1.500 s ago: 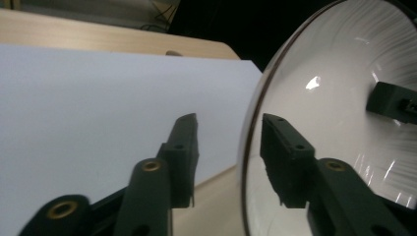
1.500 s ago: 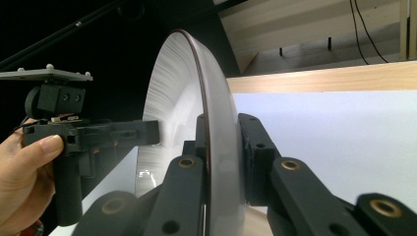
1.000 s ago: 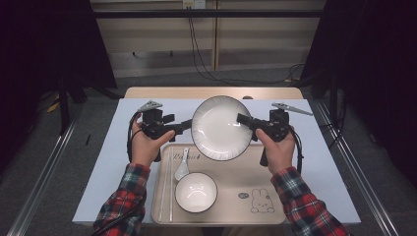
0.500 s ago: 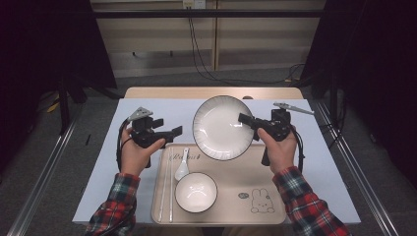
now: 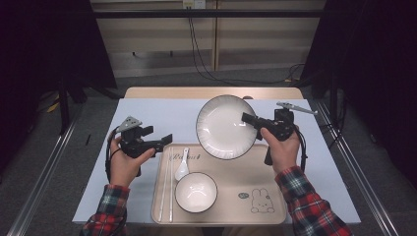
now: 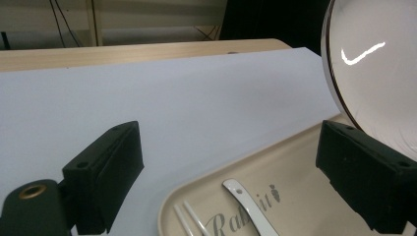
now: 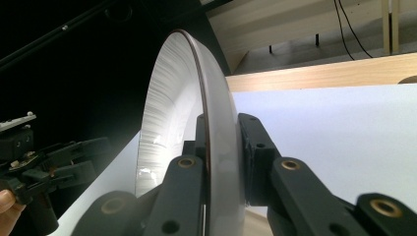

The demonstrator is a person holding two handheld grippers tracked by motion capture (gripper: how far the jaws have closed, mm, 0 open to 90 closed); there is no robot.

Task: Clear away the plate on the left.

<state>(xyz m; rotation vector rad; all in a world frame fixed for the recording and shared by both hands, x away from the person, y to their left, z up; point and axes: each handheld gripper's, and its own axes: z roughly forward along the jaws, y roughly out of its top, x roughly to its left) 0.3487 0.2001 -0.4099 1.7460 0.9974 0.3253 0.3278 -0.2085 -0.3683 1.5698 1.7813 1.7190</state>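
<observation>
White plate [image 5: 225, 126] hangs tilted over the tray [image 5: 268, 174], rim clamped in our right claw [image 5: 248, 119]. Our left claw [image 5: 166, 140], at nine o'clock, has just been opening and is wide, empty; setting the plate down remains.

Bare cloth [image 5: 162, 115] left — plate [image 5: 223, 125] right

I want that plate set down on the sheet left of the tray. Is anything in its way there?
The left tool hangs open over the sheet beside the tray, right on that path. The right tool grips the plate by its rim. Nothing else lies on that stretch.
</observation>
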